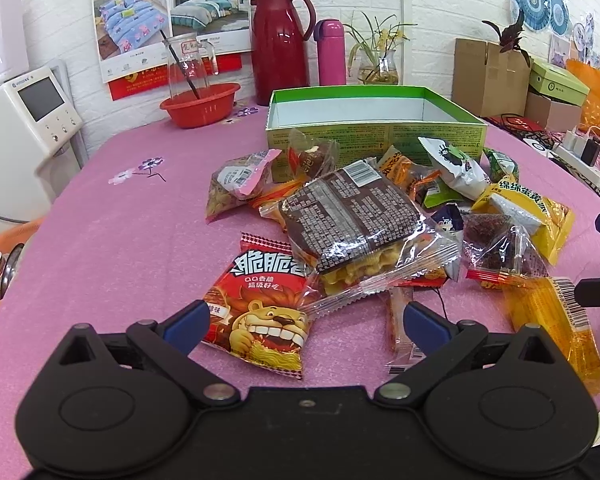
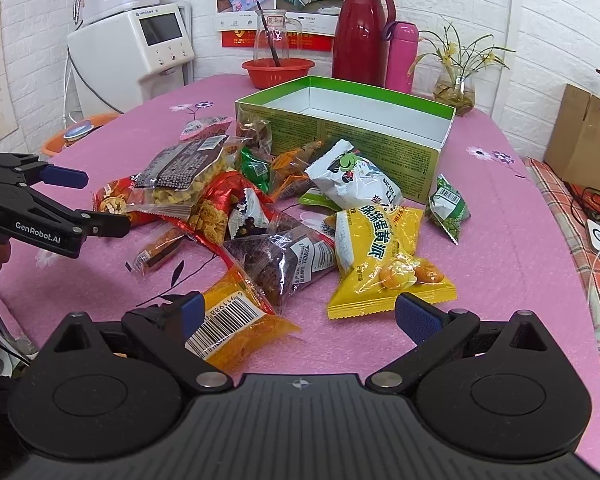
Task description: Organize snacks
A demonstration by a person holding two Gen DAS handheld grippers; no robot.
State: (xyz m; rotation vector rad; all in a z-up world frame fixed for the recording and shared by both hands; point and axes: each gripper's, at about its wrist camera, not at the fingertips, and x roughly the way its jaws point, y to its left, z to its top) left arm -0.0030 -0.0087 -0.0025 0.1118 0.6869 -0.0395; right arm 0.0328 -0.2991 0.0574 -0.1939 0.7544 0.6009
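One box (image 2: 364,142), two flasks (image 2: 362,36), many snacks (image 2: 374,256)

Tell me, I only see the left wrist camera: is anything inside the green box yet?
Observer: The right wrist view looks down into the green box. The part of its white floor that shows holds nothing.
Operator: What's the right gripper doing?
Observer: The right gripper is open and holds nothing. Its left finger is beside the orange barcode packet.
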